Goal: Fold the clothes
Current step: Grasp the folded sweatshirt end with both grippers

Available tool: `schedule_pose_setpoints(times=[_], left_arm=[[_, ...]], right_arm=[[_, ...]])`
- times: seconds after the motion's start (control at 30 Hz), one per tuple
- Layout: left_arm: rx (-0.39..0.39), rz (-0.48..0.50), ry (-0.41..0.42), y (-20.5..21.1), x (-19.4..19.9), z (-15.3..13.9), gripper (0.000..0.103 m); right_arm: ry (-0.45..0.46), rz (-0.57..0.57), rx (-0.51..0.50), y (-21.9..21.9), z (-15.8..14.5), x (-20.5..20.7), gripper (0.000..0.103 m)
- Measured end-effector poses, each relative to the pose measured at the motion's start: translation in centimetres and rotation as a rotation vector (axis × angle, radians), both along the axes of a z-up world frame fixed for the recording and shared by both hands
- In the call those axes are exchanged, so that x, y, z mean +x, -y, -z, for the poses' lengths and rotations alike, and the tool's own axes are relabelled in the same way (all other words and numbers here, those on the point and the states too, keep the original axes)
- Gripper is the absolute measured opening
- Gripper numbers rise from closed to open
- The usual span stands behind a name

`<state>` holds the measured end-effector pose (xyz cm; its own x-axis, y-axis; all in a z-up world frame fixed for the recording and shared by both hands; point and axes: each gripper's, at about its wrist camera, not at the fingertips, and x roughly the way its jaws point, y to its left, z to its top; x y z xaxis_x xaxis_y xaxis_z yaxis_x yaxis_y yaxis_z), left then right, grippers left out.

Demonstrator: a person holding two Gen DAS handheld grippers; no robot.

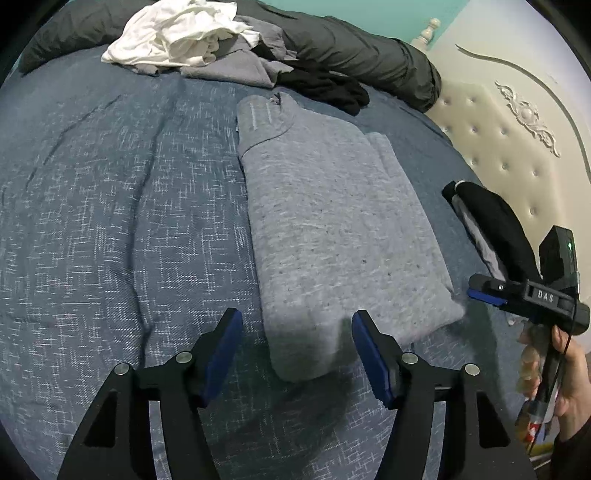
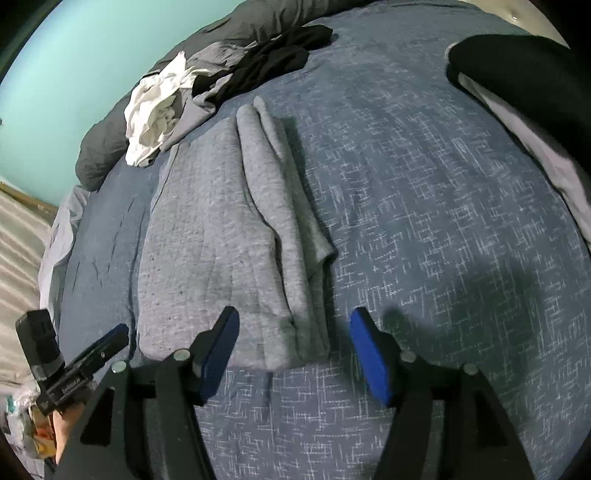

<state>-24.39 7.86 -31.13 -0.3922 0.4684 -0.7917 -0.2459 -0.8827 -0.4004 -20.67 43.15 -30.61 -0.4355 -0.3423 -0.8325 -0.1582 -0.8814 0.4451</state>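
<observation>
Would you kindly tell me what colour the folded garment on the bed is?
Heathered light grey; the folded garment shows best in the left wrist view.

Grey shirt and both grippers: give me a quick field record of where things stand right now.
garment: grey shirt, folded into a long strip, flat on the blue bedspread
left gripper: open, over the strip's near end, holding nothing
right gripper: open, over the strip's near right edge, holding nothing
unfolded pile: white garment, grey and black clothes at the far side of the bed
other: black and grey clothes lying to the right
</observation>
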Motion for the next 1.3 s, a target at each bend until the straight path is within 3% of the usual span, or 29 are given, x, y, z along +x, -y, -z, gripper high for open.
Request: schedule_pose_setpoints(times=[0.1,0.4,0.6,0.97,1.03,1.2,1.3], left_arm=[[-0.003,-0.003,0.015,-0.3,-0.6,0.5,0.068],[-0.023,-0.020,0.039,-1.2,-1.9,2.3,0.077],[0.036,-0.022,0.068,-1.7,-2.3,2.9,0.077],[0.056,-0.015,0.068,-3.3,-3.4,4.1,0.079],[0.038,-0.004,0.060,-3.9,-3.6,4.1,0.080],[0.027,0.031,0.044,-4.4,-3.7,4.0,0.077],[0.017,0.056,0.024,-4.5,-3.2,3.4,0.070]], right_arm=[[0.015,-0.039,-0.012,0.4,0.6,-0.6,0.070],[0.068,-0.097,-0.045,0.7,4.6,-2.5,0.071],[0.073,-0.137,-0.058,0.5,4.9,-3.2,0.072],[0.065,-0.171,-0.032,1.2,4.9,-4.1,0.072],[0.065,-0.175,-0.030,1.4,4.8,-4.4,0.067],[0.058,-0.202,-0.019,2.1,4.5,-4.9,0.039],[0.049,-0.217,-0.002,2.4,4.2,-5.0,0.037]])
